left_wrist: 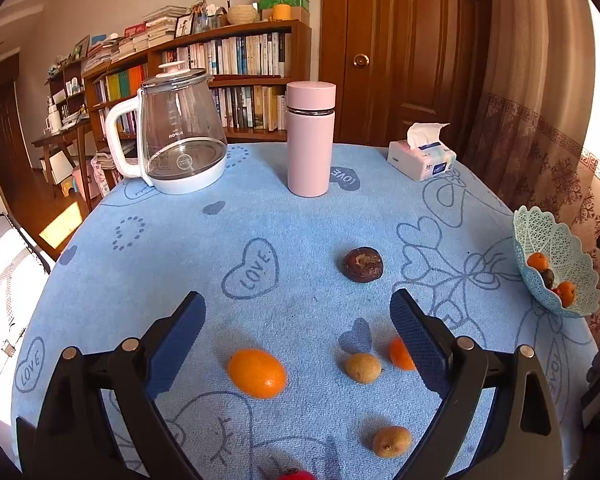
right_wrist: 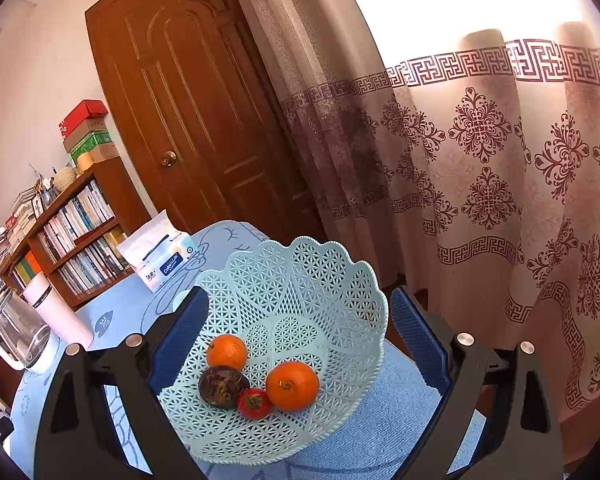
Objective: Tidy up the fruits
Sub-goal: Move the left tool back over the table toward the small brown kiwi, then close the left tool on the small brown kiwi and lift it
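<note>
Left wrist: left tongs [left_wrist: 296,320] released above counter [left_wrist: 300,220], loose orange fruit [left_wrist: 257,373], dark fruit [left_wrist: 363,264], two brown fruits nearby, right wrist: right tongs [right_wrist: 296,320] released, empty, over basket [right_wrist: 300,280] holding two oranges, dark fruit, red fruit.

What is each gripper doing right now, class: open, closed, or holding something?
Left gripper: open, holding nothing, above the loose fruit.
Right gripper: open, holding nothing, over the basket.
</note>
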`<state>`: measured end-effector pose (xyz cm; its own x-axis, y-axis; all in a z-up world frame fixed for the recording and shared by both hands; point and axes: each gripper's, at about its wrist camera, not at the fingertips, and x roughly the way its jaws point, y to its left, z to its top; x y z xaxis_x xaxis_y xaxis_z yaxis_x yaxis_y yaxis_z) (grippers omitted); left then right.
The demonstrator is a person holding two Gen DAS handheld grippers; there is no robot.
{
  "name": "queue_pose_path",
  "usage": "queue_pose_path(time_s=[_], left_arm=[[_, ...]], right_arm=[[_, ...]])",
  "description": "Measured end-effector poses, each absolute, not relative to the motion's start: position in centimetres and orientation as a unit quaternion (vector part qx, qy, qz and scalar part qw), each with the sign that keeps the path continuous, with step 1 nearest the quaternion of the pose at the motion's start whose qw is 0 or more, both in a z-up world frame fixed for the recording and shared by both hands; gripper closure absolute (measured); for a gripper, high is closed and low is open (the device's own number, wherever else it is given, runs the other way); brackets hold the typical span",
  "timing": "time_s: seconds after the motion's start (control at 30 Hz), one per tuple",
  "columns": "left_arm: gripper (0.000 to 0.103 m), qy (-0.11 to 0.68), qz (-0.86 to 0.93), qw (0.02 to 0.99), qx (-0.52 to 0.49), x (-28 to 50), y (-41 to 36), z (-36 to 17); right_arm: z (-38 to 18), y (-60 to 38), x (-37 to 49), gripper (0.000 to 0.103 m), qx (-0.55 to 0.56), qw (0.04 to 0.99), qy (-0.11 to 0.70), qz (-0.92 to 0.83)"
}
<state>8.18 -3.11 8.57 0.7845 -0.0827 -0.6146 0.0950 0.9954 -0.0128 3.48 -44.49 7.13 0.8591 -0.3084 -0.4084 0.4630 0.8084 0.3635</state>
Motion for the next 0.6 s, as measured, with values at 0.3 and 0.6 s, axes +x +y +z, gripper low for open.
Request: queue_pose_path(time_s=[0.3,0.6], left_arm=[[0.010,0.356,-0.070,0.931,0.030,8.2,-4.5,6.1],[0.034,0.383,-0.112,0.916,0.047,8.2,-6.0,4.5]], right_arm=[[7.0,-44.0,4.0,0.009,0.220,0.940,0.177,-0.192],[6.8,-43.9,4.2,0.009,0.221,0.940,0.182,-0.186]])
